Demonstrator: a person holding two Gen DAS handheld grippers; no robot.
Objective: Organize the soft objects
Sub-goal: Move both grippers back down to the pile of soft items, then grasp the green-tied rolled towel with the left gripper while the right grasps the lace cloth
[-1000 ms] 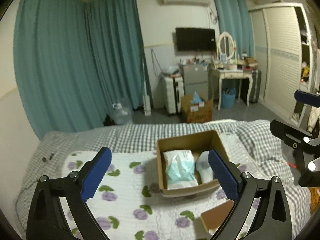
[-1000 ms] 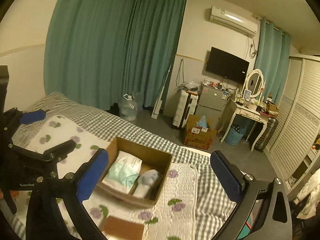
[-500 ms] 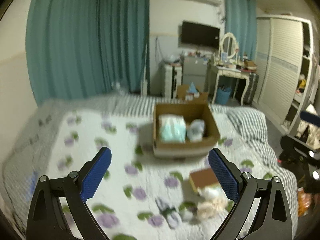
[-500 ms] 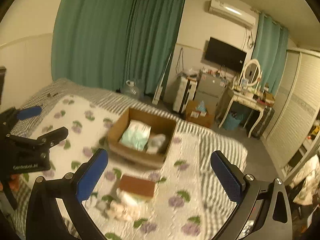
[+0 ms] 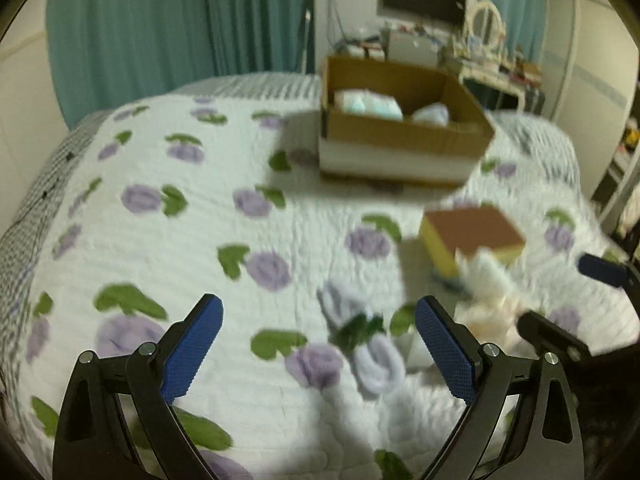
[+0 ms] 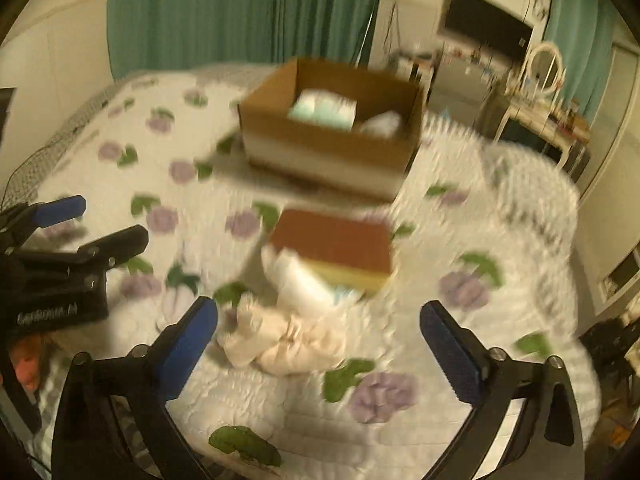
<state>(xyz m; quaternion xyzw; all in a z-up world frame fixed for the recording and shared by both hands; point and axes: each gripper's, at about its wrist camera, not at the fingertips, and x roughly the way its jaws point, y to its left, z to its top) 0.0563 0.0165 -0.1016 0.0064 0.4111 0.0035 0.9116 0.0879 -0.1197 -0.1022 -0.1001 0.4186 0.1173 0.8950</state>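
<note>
White quilt (image 5: pixel 160 240) with purple flowers lies under both grippers. Cardboard box (image 5: pixel 400 136) sits well ahead, holding a pale blue pack (image 5: pixel 368 105) and a white bundle (image 5: pixel 432 114). Yellow sponge (image 6: pixel 336 252) with brown top lies ahead of the right gripper (image 6: pixel 318 340); cream cloth (image 6: pixel 280 340) between its wide-open, empty jaws. Left gripper (image 5: pixel 318 344), likewise spread and empty, frames lavender socks (image 5: pixel 360 340).
</note>
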